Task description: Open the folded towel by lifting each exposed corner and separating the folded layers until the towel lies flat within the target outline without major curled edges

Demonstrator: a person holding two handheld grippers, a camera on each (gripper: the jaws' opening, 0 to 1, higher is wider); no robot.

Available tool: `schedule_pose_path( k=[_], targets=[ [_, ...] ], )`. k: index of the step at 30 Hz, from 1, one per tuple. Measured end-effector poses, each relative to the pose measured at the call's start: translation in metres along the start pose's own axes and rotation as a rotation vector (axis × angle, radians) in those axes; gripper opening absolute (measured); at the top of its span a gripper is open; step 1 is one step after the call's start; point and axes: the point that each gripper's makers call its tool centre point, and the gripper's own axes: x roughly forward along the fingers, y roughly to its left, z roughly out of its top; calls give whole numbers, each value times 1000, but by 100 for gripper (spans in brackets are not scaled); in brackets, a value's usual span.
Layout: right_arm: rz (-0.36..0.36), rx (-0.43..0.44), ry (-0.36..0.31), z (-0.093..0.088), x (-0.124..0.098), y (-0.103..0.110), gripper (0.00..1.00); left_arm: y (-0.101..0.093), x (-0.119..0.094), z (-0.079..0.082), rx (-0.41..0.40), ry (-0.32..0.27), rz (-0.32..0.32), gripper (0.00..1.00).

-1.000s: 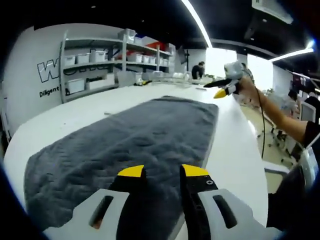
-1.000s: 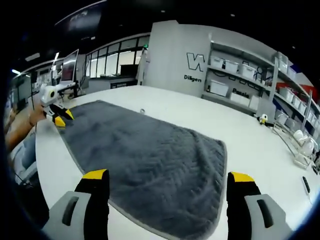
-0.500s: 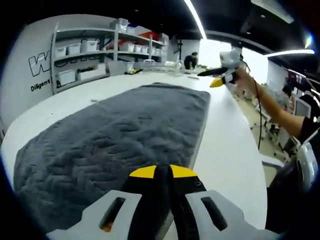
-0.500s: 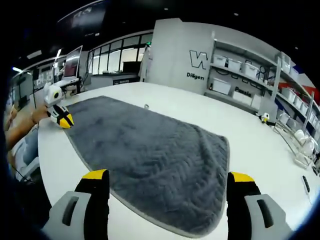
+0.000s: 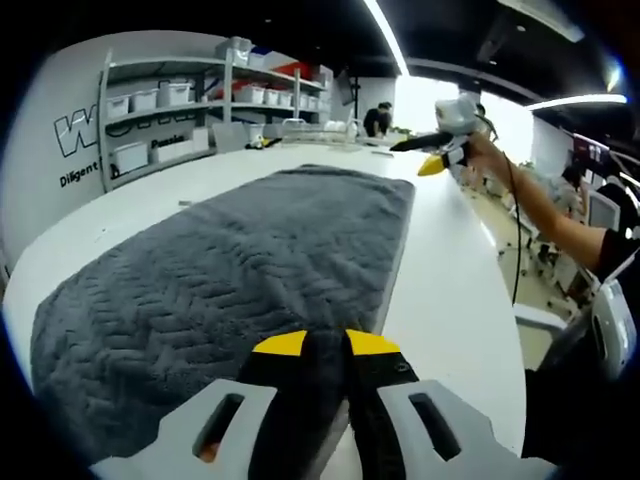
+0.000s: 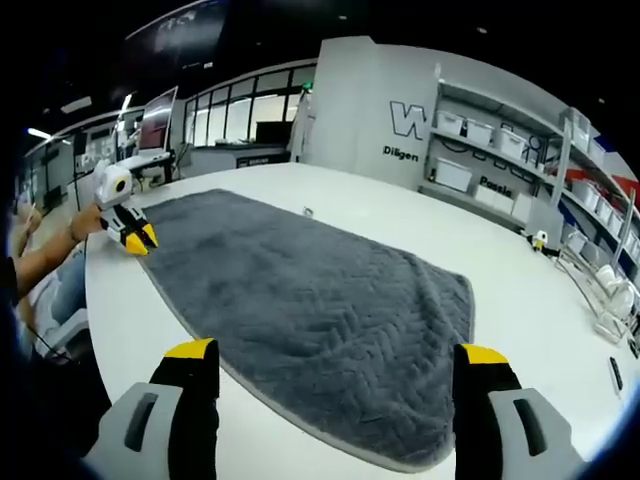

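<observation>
A dark grey towel (image 5: 250, 250) lies spread out flat on the white table (image 5: 450, 290). Its herringbone weave is smooth and its edges are uncurled. My left gripper (image 5: 326, 345) sits low on the towel's near right edge, jaws nearly together, pinching the cloth. In the right gripper view the towel (image 6: 320, 300) runs across the table, and the left gripper (image 6: 140, 238) touches its far left corner. My right gripper (image 6: 335, 352) stands wide open above the towel's near edge with nothing between its jaws. It also shows as the right gripper (image 5: 432, 158), held in the air beyond the towel's far right corner.
Shelves with white bins (image 5: 180, 110) stand behind the table; these shelves (image 6: 500, 150) are also in the right gripper view. A person's arm (image 5: 540, 215) reaches in along the table's right side. A small yellow object (image 6: 540, 240) sits on the far table. Another person (image 5: 378, 120) stands far back.
The left gripper's jaws closed from a moderate gap to nearly together at the towel's edge. The right gripper stayed wide open. The towel has not moved.
</observation>
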Motion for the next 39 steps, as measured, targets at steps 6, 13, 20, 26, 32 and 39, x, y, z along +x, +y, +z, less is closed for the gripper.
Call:
schedule_pose_path(
  k=[6,13,20,26,32,39],
  targets=[
    [96,-7,-68,18,11,36,92,38,-41,6,-18,-80,179,38],
    [213,-52,-102,30,34,82,59,69,-78,-15,-93,-84,263,81],
    [326,-18,-134,41,64,122,32,80,-104,-39,-156,-85,307,98],
    [436,-21,-57,28,87,164,22,80,-118,-51,-184,-100,320,99],
    [475,-6,3,13,99,175,12,76,-126,-57,-186,-97,326,99],
    [499,33,37,4,94,180,1,77,-130,-62,-193,-90,330,99]
  ],
)
